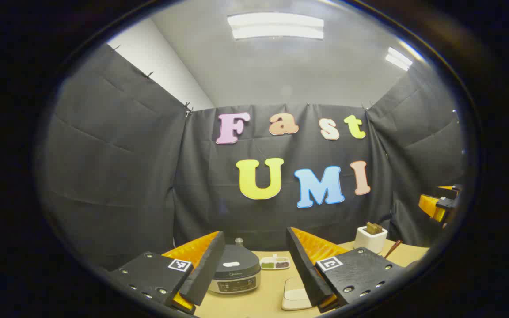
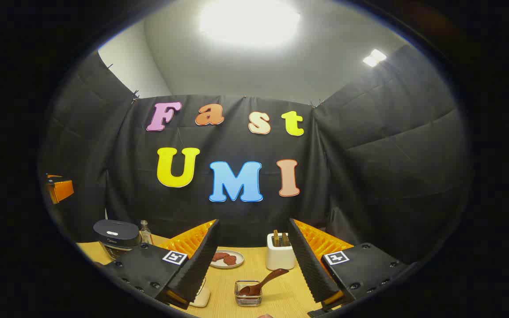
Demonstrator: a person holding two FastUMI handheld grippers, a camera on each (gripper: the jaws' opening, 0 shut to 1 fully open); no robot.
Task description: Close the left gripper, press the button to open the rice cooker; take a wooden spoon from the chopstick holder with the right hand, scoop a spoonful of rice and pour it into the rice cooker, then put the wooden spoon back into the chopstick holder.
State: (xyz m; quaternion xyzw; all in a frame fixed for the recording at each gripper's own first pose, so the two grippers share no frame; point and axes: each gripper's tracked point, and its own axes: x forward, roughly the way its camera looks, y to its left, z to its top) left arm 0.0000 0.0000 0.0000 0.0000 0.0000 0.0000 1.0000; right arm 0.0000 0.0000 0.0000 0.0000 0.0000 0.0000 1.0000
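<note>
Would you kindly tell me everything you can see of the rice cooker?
The rice cooker is a squat, round appliance with a dark domed lid bearing a pale oval patch, above a silvery body with a control panel on the front. The lid is shut. It stands upright on the wooden table, seen between the left tongs' fingers, which are apart and do not touch it. In the right gripper view it stands far left, beside a small bottle.

I can read no text here. The dark-lidded, silver-bodied rice cooker (image 1: 235, 273) carries a small brand mark and a front panel, both too small to make out. Square black-and-white coded markers (image 1: 179, 264) sit on the gripper bodies.
</note>
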